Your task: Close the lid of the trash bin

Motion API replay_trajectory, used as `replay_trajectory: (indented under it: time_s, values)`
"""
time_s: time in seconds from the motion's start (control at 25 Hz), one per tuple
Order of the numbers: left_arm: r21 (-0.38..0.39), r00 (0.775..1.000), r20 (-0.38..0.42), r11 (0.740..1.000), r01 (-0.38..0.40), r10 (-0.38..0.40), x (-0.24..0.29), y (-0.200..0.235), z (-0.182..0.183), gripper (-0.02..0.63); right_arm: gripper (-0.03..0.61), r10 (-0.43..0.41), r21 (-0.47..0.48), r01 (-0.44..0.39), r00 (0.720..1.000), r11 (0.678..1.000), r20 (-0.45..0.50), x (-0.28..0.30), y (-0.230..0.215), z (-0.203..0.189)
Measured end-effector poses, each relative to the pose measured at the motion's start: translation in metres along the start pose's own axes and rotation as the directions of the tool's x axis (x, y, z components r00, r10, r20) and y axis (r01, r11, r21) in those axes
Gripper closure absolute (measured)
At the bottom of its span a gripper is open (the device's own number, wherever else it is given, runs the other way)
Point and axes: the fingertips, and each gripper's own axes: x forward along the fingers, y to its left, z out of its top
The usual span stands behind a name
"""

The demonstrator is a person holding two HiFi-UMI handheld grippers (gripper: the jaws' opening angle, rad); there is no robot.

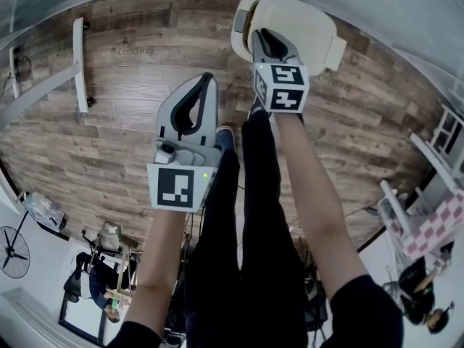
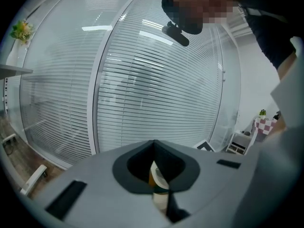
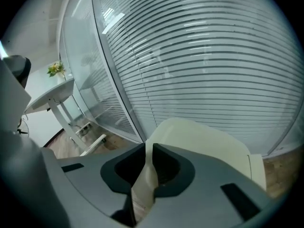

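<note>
The left gripper (image 1: 205,85) hangs nearest, jaws together and empty, short of the trash bin (image 1: 312,27). Ahead and to its right, the right gripper (image 1: 267,40) is at the bin. Its narrow jaws seem to pinch the near edge of the cream lid (image 3: 204,137), whose long side runs crosswise. Wooden floor (image 1: 130,122) lies open on both sides, and a glass wall (image 3: 213,56) stands close behind.
</note>
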Motion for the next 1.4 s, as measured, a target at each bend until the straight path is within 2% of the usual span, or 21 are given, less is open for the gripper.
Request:
replay_trajectory:
  time_s: [0.32, 0.48, 0.68, 0.8, 1.08, 1.24, 1.4]
  values:
    - [-0.003, 1.000, -0.005, 1.000, -0.013, 0.013, 0.001, 0.008, -0.004, 0.607, 0.531, -0.026, -0.073, 0.016, 0.989, 0.997, -0.144, 0.027, 0.002, -0.018]
    - [0.013, 1.000, -0.015, 1.000, -0.006, 0.006, 0.003, 0.010, -0.005, 0.606, 0.532, -0.032, -0.082, 0.018, 0.986, 0.996, -0.164, 0.034, 0.001, -0.026]
    - [-0.007, 0.999, -0.013, 0.999, -0.035, 0.035, 0.006, 0.019, -0.004, 0.606, 0.532, -0.021, -0.066, 0.008, 0.977, 0.998, -0.214, 0.041, 0.006, -0.032]
    - [-0.008, 0.999, -0.015, 0.999, -0.038, 0.038, 0.007, 0.021, -0.006, 0.607, 0.532, -0.040, -0.108, 0.015, 0.970, 0.994, -0.241, 0.044, 0.005, -0.037]
    - [-0.024, 0.998, -0.035, 0.998, -0.058, 0.057, 0.004, 0.028, -0.015, 0.606, 0.545, -0.057, -0.117, 0.027, 0.964, 0.993, -0.259, 0.049, 0.003, -0.043]
    - [-0.030, 0.997, -0.042, 0.997, -0.066, 0.065, 0.002, 0.031, -0.015, 0.606, 0.546, -0.058, -0.155, 0.019, 0.966, 0.988, -0.252, 0.051, 0.004, -0.042]
    - [-0.031, 0.997, -0.045, 0.998, -0.060, 0.059, 0.001, 0.029, -0.015, 0.606, 0.548, -0.044, -0.131, 0.011, 0.966, 0.991, -0.256, 0.052, 0.005, -0.044]
